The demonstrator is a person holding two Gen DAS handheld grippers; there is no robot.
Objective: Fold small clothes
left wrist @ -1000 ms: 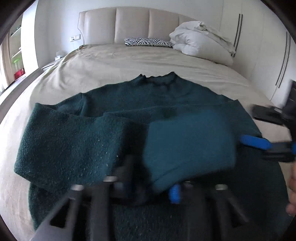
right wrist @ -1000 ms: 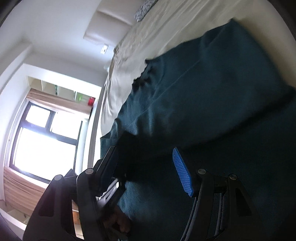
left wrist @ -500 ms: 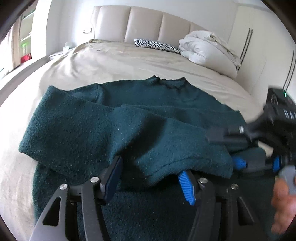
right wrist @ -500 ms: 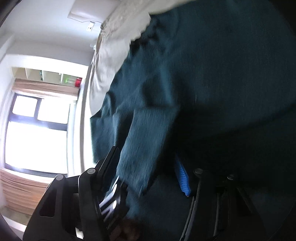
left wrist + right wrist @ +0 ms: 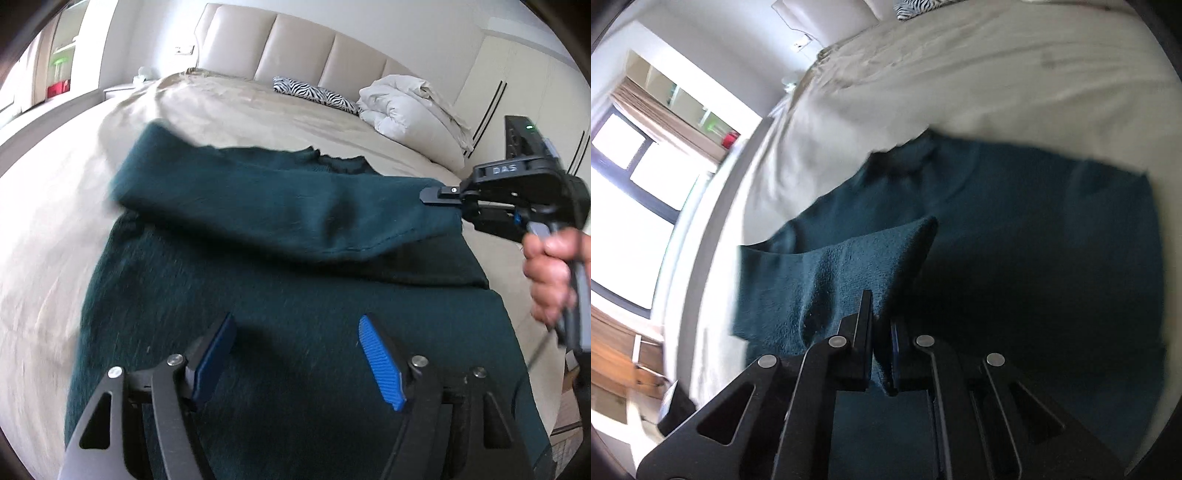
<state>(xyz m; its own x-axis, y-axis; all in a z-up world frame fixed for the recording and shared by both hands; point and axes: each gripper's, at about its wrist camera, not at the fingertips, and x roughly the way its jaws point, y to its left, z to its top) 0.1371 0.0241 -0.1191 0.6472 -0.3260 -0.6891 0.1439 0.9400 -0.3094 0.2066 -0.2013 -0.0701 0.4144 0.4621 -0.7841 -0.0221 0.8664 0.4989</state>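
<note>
A dark teal sweater [image 5: 295, 295] lies flat on the beige bed [image 5: 55, 229], neck toward the headboard. One sleeve [image 5: 288, 214] is folded across the chest. My left gripper [image 5: 297, 350] is open and empty, hovering over the sweater's lower body. My right gripper [image 5: 443, 195] reaches in from the right and is shut on the sleeve's cuff end. In the right wrist view the right gripper [image 5: 882, 332] pinches the sleeve [image 5: 831, 280], held slightly above the sweater body [image 5: 1034, 258].
A zebra-print pillow [image 5: 314, 94] and a folded white duvet [image 5: 406, 110] lie by the padded headboard [image 5: 295, 48]. Wardrobe doors [image 5: 517, 81] stand on the right. A window [image 5: 628, 184] and the bed's side edge lie to the left.
My left gripper has let go of the sleeve and pulled back over the sweater's lower body. My right gripper has closed on the sleeve's cuff and drawn it to the right across the chest.
</note>
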